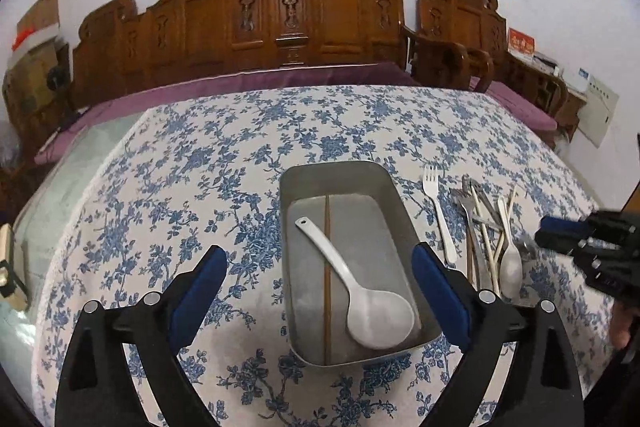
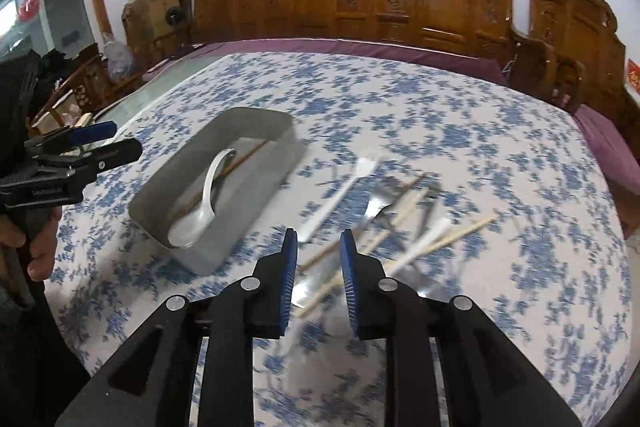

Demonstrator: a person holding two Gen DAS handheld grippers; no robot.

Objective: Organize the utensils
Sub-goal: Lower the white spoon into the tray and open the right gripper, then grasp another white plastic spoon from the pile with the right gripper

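Tray: metal tray (image 1: 292,187) sat on the floral cloth (image 1: 200,167), at 12 o'clock from the left gripper (image 1: 320,291); it already held a white spoon (image 1: 376,311) and one brown chopstick (image 1: 327,267).
Pile: loose utensils (image 2: 400,223) lay on the cloth just beside the tray, at its 3 o'clock in the left view; a white fork (image 1: 438,211) lay nearest the tray, apart from the crossed heap of chopsticks, forks and a spoon.
Left gripper: jaws stood wide, empty, straddling the near end of the tray without touching it.
Right gripper (image 2: 318,267): jaws stood narrowly apart, nothing between the pads, poised over the near end of the pile; that view was motion-blurred.
Step, judged: picking the next piece from the pile for the tray.
Method, judged: choose a top-lying piece, since the heap is crossed; close across its handle, not along it; lift straight up so neighbours are not dragged.
Risk, judged: thin chopsticks may roll or slip from the pads; two pieces may come up together.
Placement, judged: lay it lengthwise alongside the chopstick.
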